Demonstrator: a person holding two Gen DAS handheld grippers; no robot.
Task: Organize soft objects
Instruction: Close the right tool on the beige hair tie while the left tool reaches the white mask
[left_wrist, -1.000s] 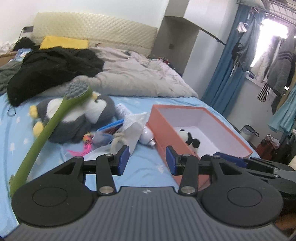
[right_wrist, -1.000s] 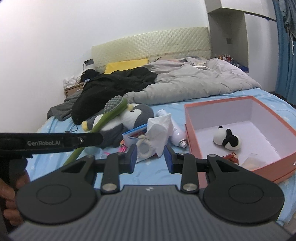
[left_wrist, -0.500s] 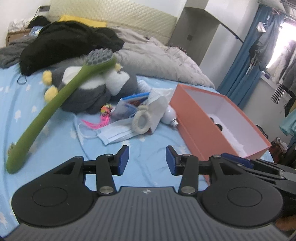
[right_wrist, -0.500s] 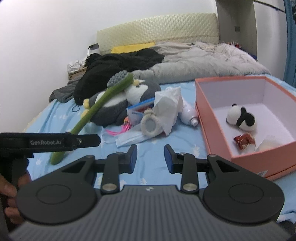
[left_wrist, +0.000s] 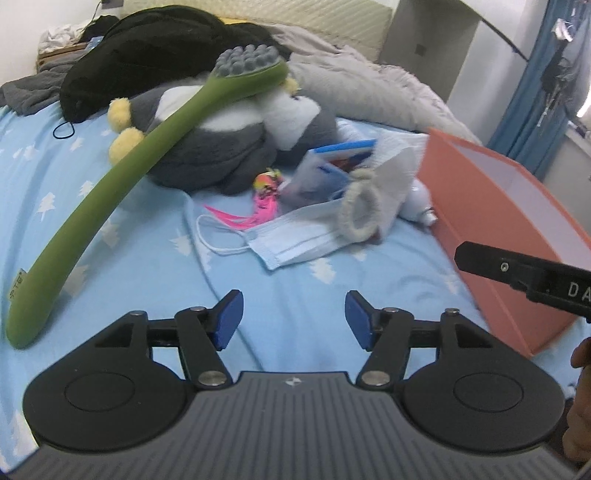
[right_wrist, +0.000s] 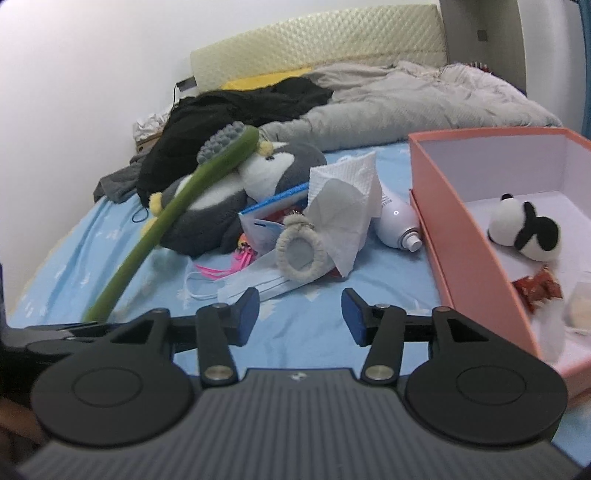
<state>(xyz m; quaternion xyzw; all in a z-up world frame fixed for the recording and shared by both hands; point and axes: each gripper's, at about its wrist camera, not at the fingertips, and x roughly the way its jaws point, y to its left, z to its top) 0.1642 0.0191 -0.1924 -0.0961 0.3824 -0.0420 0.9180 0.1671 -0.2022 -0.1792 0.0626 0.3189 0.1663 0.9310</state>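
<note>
Two grippers hover over your bed (left_wrist: 155, 280), which wears a pale blue sheet. Your left gripper (left_wrist: 294, 319) has its jaws apart, having just been opening, with nothing between them. Your right gripper (right_wrist: 300, 316) is the same: jaws parted, just widened, only bare sheet in the gap.

Ahead of both lies a loose pile of soft things. A grey and white plush penguin (left_wrist: 229, 144) lies on its side, and a long green back brush (left_wrist: 122, 177) leans across it, its grey nubbed head resting on the toy. Just in front, a light blue face mask (left_wrist: 295, 242) lies flat on the sheet. A beige fuzzy ring (right_wrist: 301, 254) rests against a crumpled white tissue (right_wrist: 343, 206), touching the mask. A pink tasselled trinket (left_wrist: 266, 199) sits between the penguin and the mask. A white bottle (right_wrist: 399, 225) lies beside the orange box (right_wrist: 465, 236).

Inside the open box, seen from the right wrist, a small panda plush (right_wrist: 524, 229) rests near a red item, possibly a wrapper; it is blurred.
</note>
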